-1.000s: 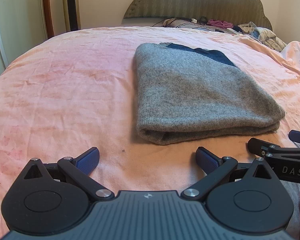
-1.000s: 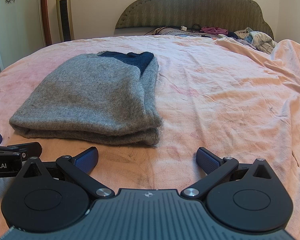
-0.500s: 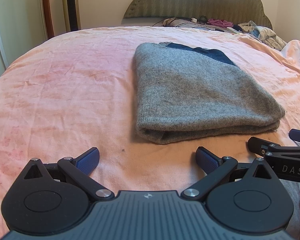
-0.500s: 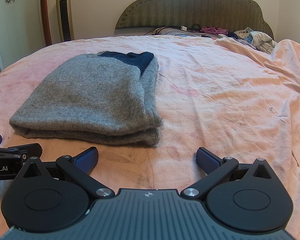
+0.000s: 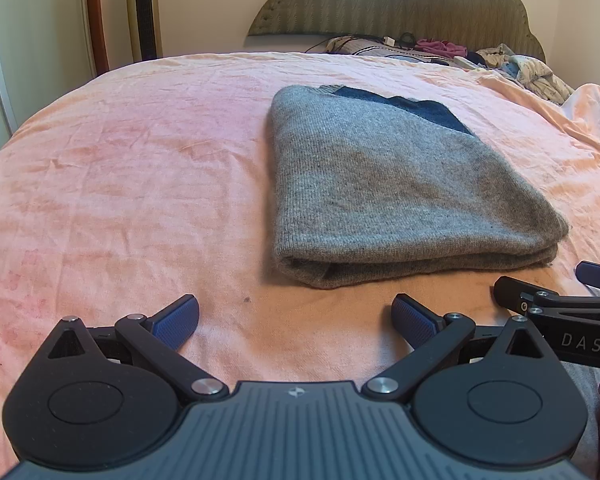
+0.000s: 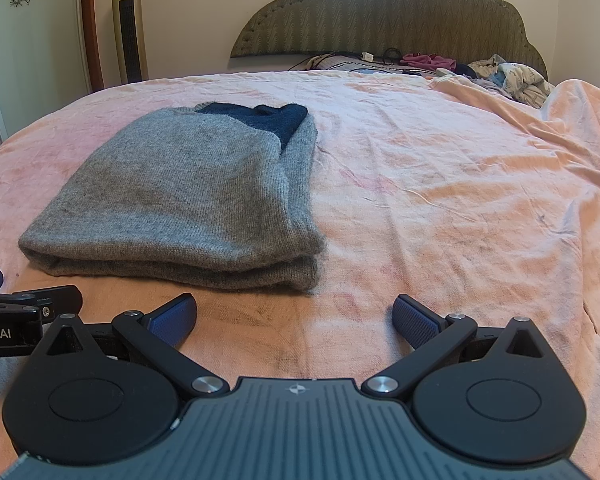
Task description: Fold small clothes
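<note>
A grey knit sweater (image 5: 388, 184) with a dark blue part at its far end lies folded flat on the pink bedspread (image 5: 132, 168). It also shows in the right wrist view (image 6: 188, 200). My left gripper (image 5: 296, 316) is open and empty, just short of the sweater's near folded edge and a little to its left. My right gripper (image 6: 296, 316) is open and empty, near the sweater's front right corner. Each gripper shows at the edge of the other's view.
The padded headboard (image 6: 384, 12) stands at the far end. Loose clothes and cables (image 6: 432, 62) lie by it. A rumpled pink blanket (image 6: 552, 128) rises at the right. A tower fan (image 6: 130, 24) stands by the wall at the left.
</note>
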A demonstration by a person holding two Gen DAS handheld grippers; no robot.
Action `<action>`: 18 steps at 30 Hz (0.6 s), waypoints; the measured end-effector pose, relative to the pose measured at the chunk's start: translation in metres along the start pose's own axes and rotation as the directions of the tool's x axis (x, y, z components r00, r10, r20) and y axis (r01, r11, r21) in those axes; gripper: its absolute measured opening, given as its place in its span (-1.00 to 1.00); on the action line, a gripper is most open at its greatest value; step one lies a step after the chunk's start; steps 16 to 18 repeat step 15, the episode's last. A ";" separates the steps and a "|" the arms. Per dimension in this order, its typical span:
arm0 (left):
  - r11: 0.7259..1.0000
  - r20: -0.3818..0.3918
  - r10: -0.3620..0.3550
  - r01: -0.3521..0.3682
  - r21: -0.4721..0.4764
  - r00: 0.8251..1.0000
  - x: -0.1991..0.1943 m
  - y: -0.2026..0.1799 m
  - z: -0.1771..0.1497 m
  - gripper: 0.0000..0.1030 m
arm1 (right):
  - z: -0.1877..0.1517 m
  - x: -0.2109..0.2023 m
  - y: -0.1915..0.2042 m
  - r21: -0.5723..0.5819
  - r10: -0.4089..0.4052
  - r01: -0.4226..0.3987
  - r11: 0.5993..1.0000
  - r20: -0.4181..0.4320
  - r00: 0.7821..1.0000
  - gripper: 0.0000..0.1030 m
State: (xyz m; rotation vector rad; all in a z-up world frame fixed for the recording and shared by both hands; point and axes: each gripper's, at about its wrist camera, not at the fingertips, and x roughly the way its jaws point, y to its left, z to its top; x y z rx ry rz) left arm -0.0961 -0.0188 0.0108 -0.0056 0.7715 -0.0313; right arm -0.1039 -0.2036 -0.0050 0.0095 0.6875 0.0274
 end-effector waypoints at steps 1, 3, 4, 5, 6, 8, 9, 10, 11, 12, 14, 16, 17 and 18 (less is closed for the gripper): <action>1.000 0.000 0.000 0.000 0.000 1.000 0.000 0.000 0.000 1.00 | 0.000 0.000 -0.001 0.000 0.000 0.000 1.000 0.000 1.000 1.00; 1.000 0.003 -0.003 0.003 -0.002 1.000 0.000 0.000 0.000 1.00 | 0.000 0.000 -0.001 0.000 0.000 0.000 1.000 0.000 1.000 1.00; 1.000 0.004 -0.006 0.006 -0.005 1.000 -0.001 0.001 0.000 1.00 | 0.000 0.000 -0.001 0.000 0.000 0.000 1.000 0.000 1.000 1.00; 1.000 0.011 -0.007 0.007 -0.013 1.000 -0.002 0.002 0.000 1.00 | 0.000 0.000 0.000 -0.001 -0.001 0.001 1.000 -0.001 1.000 1.00; 1.000 0.023 -0.006 0.006 -0.021 1.000 -0.004 0.003 -0.001 1.00 | 0.000 0.000 0.000 0.000 -0.001 0.001 1.000 -0.001 1.000 1.00; 0.999 0.057 0.007 -0.004 -0.038 0.998 -0.011 0.006 0.001 1.00 | 0.001 0.000 0.000 0.001 0.002 -0.002 1.000 -0.001 1.000 1.00; 0.999 0.068 0.006 -0.004 -0.036 0.998 -0.014 0.009 0.004 1.00 | 0.002 -0.001 -0.001 0.006 0.008 -0.008 1.000 0.000 1.000 1.00; 0.999 0.080 0.010 -0.007 -0.033 0.997 -0.018 0.012 0.006 1.00 | 0.005 -0.004 -0.006 0.017 0.025 -0.026 1.000 0.005 1.000 1.00; 0.999 0.098 0.017 -0.014 -0.033 0.995 -0.022 0.020 0.012 1.00 | 0.010 -0.007 -0.012 0.031 0.041 -0.041 0.999 0.018 0.999 1.00; 0.999 0.109 0.028 -0.024 -0.038 0.994 -0.024 0.028 0.017 1.00 | 0.018 -0.010 -0.020 0.050 0.050 -0.052 0.997 0.039 0.998 1.00; 0.996 0.129 0.064 -0.057 -0.061 0.990 -0.023 0.055 0.032 1.00 | 0.039 -0.018 -0.050 0.103 0.037 -0.048 0.994 0.100 0.994 1.00; 0.994 0.136 0.091 -0.082 -0.068 0.986 -0.019 0.070 0.039 1.00 | 0.051 -0.019 -0.069 0.133 0.006 -0.023 0.991 0.127 0.992 1.00; 0.994 0.136 0.091 -0.082 -0.068 0.986 -0.019 0.070 0.039 1.00 | 0.051 -0.019 -0.069 0.133 0.006 -0.023 0.991 0.127 0.992 1.00; 0.994 0.136 0.091 -0.082 -0.068 0.986 -0.019 0.070 0.039 1.00 | 0.051 -0.019 -0.069 0.133 0.006 -0.023 0.991 0.127 0.992 1.00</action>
